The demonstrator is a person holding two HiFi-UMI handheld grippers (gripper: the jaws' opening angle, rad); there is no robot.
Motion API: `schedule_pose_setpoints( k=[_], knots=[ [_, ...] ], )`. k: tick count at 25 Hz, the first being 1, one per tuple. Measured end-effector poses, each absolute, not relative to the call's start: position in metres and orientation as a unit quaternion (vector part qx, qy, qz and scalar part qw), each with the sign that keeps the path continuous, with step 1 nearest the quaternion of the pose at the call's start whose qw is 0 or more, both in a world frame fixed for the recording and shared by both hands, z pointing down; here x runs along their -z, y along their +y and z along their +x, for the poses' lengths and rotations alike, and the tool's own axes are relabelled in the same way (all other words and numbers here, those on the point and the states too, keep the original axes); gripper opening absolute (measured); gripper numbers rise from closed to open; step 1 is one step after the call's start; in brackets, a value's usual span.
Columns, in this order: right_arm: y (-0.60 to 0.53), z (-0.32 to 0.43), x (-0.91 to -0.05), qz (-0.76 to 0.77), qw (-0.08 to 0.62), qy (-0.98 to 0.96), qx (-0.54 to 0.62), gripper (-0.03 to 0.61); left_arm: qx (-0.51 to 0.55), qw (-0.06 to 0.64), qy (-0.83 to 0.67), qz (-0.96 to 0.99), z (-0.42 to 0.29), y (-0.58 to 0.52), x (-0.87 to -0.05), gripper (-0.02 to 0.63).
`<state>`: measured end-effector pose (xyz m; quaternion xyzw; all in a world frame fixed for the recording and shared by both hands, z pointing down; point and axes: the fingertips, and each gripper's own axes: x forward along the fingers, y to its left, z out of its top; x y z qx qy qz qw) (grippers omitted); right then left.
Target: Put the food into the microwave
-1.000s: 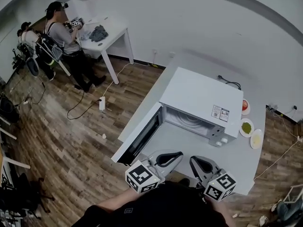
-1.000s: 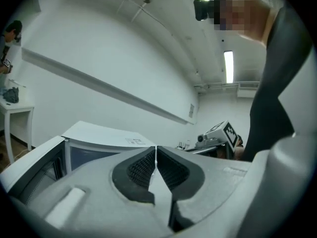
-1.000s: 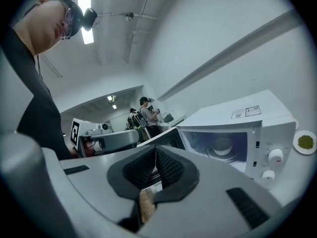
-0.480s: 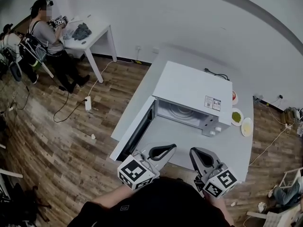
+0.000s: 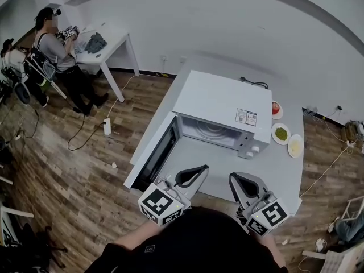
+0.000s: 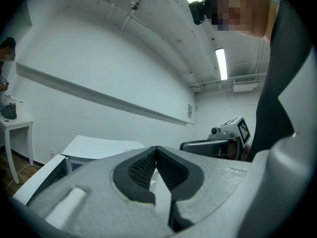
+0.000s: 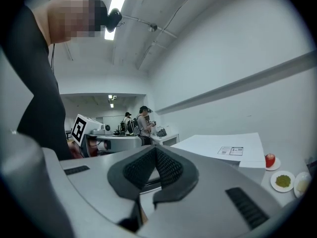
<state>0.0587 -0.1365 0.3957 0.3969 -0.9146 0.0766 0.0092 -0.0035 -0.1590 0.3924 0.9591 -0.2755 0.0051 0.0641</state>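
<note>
A white microwave (image 5: pixel 223 104) stands on a pale counter (image 5: pixel 281 172) with its door (image 5: pixel 152 156) swung open to the left and its cavity (image 5: pixel 211 131) empty. Right of it lie three small plates: red food (image 5: pixel 276 108), green food (image 5: pixel 281 134), yellow food (image 5: pixel 295 145). My left gripper (image 5: pixel 194 174) and right gripper (image 5: pixel 240 184) hover side by side over the counter's near edge, both shut and empty. In the left gripper view the pads meet at the tip of the left gripper (image 6: pixel 156 152). The right gripper (image 7: pixel 156 154) shows the same, with the plates (image 7: pixel 283 181) far right.
A white desk (image 5: pixel 108 38) stands at the back left, where a person (image 5: pixel 57 44) sits. Cables and a power strip (image 5: pixel 107 127) lie on the wooden floor to the left. A cord (image 5: pixel 253 84) runs behind the microwave.
Both grippers have lifted a little near the counter's front edge, and the right one has rolled slightly. The head view has shifted, so the microwave sits more to the left.
</note>
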Motion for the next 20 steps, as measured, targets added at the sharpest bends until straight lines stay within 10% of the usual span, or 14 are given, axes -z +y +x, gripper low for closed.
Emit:
schedule_pose_setpoints(
  k=[20],
  knots=[
    [-0.136, 0.088, -0.4, 0.405, -0.008, -0.91, -0.086, 0.014, -0.024, 0.058, -0.253, 0.965, 0.03, -0.152, -0.398, 0.009]
  ],
)
